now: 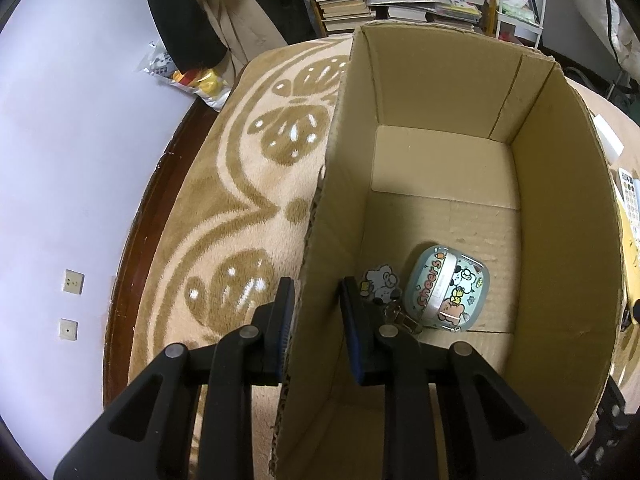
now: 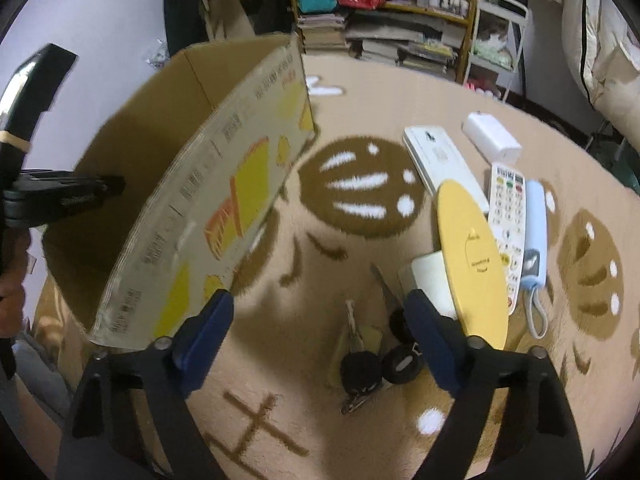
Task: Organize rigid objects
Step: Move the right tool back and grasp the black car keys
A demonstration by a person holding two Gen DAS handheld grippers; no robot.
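Observation:
A cardboard box (image 1: 560, 208) stands open on the patterned rug. Inside it lie a cartoon-printed earbud case (image 1: 446, 288) and its keychain charm (image 1: 380, 282). My left gripper (image 1: 316, 300) straddles the box's left wall, one finger outside and one inside, shut on the wall. My right gripper (image 2: 320, 312) is open and empty above a bunch of keys (image 2: 368, 360) on the rug, to the right of the box (image 2: 208, 184). Beside the keys lie a yellow disc (image 2: 472, 256), a white block (image 2: 430, 276), two remotes (image 2: 506, 224) (image 2: 440, 160), a blue case (image 2: 534, 232) and a white charger (image 2: 492, 136).
Bookshelves with stacked books (image 1: 348, 4) and hanging clothes (image 1: 188, 12) stand behind the rug. A plastic bag (image 1: 188, 76) lies at the rug's far-left edge. The wall (image 1: 60, 140) runs along the left. A white rack (image 2: 500, 36) stands at the back right.

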